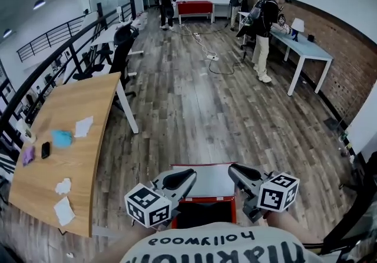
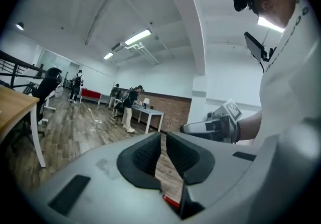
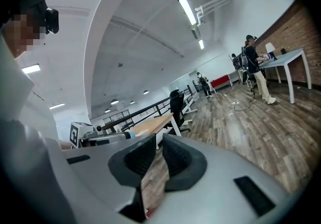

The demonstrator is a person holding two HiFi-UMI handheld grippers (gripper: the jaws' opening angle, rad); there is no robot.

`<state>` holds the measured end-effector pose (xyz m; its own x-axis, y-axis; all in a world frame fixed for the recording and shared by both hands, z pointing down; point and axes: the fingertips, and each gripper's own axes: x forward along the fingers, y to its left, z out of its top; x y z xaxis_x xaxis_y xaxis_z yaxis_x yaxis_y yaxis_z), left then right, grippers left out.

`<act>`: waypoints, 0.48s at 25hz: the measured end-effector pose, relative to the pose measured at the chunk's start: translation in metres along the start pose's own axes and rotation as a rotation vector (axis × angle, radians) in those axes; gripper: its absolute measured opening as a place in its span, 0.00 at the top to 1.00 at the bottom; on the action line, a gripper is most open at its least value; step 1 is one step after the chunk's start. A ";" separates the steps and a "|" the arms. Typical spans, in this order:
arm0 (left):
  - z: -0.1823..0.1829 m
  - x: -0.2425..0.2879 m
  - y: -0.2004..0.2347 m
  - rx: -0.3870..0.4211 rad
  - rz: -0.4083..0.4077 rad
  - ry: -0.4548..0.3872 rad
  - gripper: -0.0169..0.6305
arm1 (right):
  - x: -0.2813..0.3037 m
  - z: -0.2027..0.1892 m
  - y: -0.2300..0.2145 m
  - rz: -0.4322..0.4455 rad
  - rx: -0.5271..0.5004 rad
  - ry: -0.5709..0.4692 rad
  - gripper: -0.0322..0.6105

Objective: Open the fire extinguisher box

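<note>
Closest to me is my shirt (image 1: 224,247), along the bottom of the head view. Beyond it spreads the wood floor (image 1: 194,97), with the table (image 1: 76,144) on my left. The red box (image 1: 206,188) lies right below me, between my grippers. My left gripper (image 1: 191,172) and right gripper (image 1: 231,167) are each nearly closed, holding nothing.

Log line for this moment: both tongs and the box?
phase: pre-contact | left tongs: shut, empty | right tongs: shut, empty | red rectangular fire extinguisher box: below both, untouched
</note>
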<state>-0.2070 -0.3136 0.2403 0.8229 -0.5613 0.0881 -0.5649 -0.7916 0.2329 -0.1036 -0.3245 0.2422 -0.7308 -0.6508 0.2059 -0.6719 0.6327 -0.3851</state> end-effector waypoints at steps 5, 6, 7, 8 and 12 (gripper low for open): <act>-0.021 -0.008 0.007 -0.061 0.027 0.033 0.92 | 0.003 -0.018 0.001 -0.007 -0.091 0.068 0.89; -0.024 -0.009 0.009 -0.079 0.034 0.032 0.92 | 0.003 -0.020 0.000 -0.007 -0.090 0.072 0.89; -0.026 -0.011 0.011 -0.094 0.039 0.030 0.92 | 0.003 -0.023 -0.001 -0.007 -0.082 0.073 0.89; -0.028 -0.012 0.013 -0.104 0.045 0.029 0.92 | 0.003 -0.025 -0.002 -0.008 -0.071 0.071 0.89; -0.036 -0.018 0.019 -0.112 0.062 0.034 0.92 | 0.004 -0.029 -0.007 -0.021 -0.055 0.052 0.90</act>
<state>-0.2305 -0.3102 0.2778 0.7894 -0.5980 0.1384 -0.6058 -0.7227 0.3328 -0.1054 -0.3199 0.2715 -0.7206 -0.6424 0.2608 -0.6919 0.6421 -0.3302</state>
